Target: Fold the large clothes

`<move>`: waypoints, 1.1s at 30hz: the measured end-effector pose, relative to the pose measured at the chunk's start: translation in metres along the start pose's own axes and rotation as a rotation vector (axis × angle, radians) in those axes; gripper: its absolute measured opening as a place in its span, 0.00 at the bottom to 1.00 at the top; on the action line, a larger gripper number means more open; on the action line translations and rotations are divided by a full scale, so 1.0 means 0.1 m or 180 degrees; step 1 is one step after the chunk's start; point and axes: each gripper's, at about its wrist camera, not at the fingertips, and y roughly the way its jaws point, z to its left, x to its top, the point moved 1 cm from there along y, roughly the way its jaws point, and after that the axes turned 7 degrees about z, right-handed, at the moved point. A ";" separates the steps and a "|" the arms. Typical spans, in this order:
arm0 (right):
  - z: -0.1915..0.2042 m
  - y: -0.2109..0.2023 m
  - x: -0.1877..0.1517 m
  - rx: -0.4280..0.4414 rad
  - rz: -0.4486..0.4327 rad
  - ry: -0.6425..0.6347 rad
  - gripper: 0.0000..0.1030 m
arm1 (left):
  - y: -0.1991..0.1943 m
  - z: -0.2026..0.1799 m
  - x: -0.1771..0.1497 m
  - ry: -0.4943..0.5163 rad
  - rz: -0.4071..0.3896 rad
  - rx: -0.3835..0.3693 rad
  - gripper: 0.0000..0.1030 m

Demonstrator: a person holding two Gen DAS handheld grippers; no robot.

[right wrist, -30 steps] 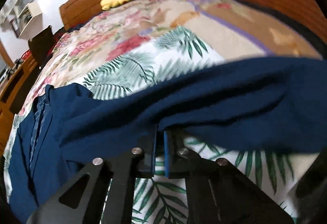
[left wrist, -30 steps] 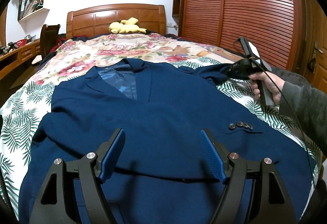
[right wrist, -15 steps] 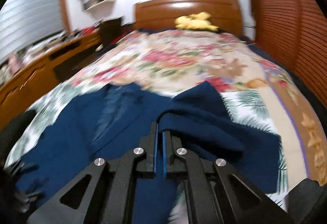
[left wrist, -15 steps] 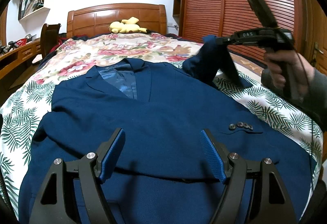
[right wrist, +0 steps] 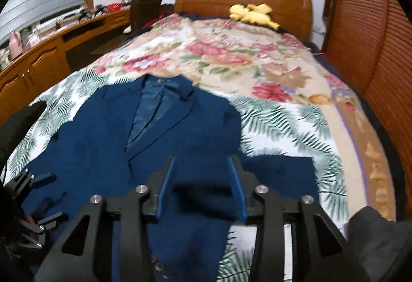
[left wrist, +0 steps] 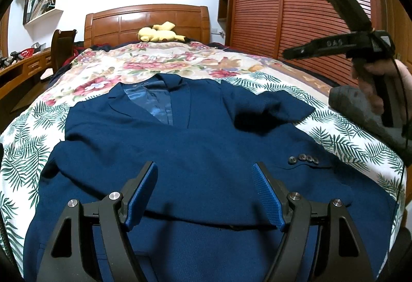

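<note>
One navy jacket (left wrist: 195, 153) lies face up on the bed (left wrist: 180, 68), four cuff buttons (left wrist: 303, 159) showing; one yellow plush toy (left wrist: 159, 33) sits by the wooden headboard (left wrist: 144, 22). Left claw (left wrist: 204, 194) gapes empty above it; right claw (right wrist: 202, 186), jaws just parting, hovers empty over the dropped sleeve (right wrist: 270, 179). Slatted wardrobe (left wrist: 296, 4) alongside
</note>
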 end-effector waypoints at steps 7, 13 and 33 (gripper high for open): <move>-0.36 0.01 -0.02 -0.0303 0.0032 0.0244 0.42 | 0.00 -0.01 0.01 0.0016 -0.0004 0.0002 0.75; -0.77 0.27 -0.17 -0.0458 0.0197 0.0578 0.58 | 0.00 -0.01 0.00 0.0018 -0.0005 0.0000 0.75; -1.65 0.94 -0.91 -0.0736 0.0813 0.1315 0.64 | -0.13 -0.01 -0.02 0.0084 -0.0044 -0.0035 0.75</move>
